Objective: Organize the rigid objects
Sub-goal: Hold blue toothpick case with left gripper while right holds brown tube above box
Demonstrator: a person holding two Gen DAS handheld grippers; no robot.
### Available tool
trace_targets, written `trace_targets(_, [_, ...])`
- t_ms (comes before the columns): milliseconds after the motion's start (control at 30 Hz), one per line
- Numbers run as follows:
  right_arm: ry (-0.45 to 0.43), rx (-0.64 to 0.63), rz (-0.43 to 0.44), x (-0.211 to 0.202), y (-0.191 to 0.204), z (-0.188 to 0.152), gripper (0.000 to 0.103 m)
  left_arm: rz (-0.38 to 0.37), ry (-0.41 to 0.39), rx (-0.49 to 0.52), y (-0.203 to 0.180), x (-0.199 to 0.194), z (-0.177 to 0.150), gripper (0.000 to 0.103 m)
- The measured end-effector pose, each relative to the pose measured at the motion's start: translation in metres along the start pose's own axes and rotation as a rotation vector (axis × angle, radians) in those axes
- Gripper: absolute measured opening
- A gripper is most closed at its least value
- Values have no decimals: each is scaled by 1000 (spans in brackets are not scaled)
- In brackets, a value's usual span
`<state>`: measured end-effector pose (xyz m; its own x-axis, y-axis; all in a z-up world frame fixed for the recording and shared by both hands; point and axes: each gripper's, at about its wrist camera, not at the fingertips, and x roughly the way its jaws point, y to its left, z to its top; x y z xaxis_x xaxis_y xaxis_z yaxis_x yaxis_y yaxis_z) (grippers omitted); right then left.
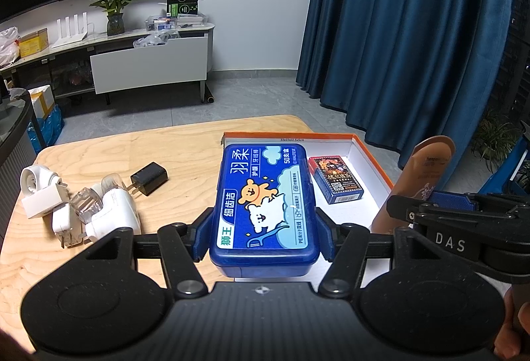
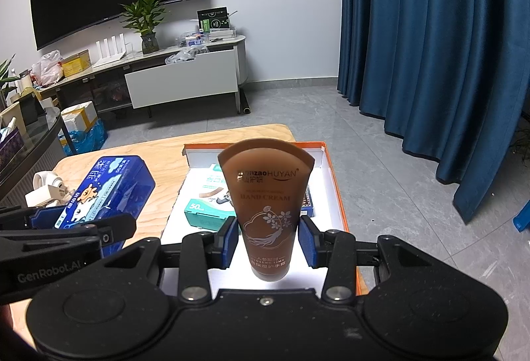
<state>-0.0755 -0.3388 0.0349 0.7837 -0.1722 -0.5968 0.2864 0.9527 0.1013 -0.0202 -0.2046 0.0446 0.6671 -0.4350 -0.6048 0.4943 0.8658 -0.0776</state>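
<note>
Orange-rimmed box (image 2: 334,192): one, white inside, open-topped, sitting at the right end of the one wooden table (image 1: 109,149), and it's the biggest item in play. Next down in size, one blue floss-pick case (image 1: 263,205): your left gripper (image 1: 261,230) has it clamped across its width, both blue pads pressed on the long sides near the closer end, jaws about as wide apart as the case. The case reads lifted, with its far end over the box's near-left wall; in the right wrist view it sits left of the box, above the tabletop (image 2: 165,155). One brown hand-cream tube (image 2: 266,208): your right gripper (image 2: 269,236) has it between the pads, left pad touching; a thin gap shows at the right pad, so I can't tell if that side is in contact. Jaws are roughly half open, tube upright with the crimped end up and the cap end down, hanging over the box interior. Inside the box: one teal carton (image 2: 207,198) marked 50 against the left side, and one card deck (image 1: 334,178) further right, mostly hidden behind the tube in the right wrist view. The two are apart from each other. Left end of the table: one loose pile of white plug adapters (image 1: 79,205), exact count unclear since they overlap, with a clear bulb-like piece mixed in. One black charger (image 1: 148,178) lies just beside that pile, well apart from both grippers.
</note>
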Motion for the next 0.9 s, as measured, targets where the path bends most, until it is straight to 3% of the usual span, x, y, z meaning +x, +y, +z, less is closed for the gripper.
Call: trace_targets(900, [4,-1,2,2,1,-1,49,-5,0,4,1,0,0,62])
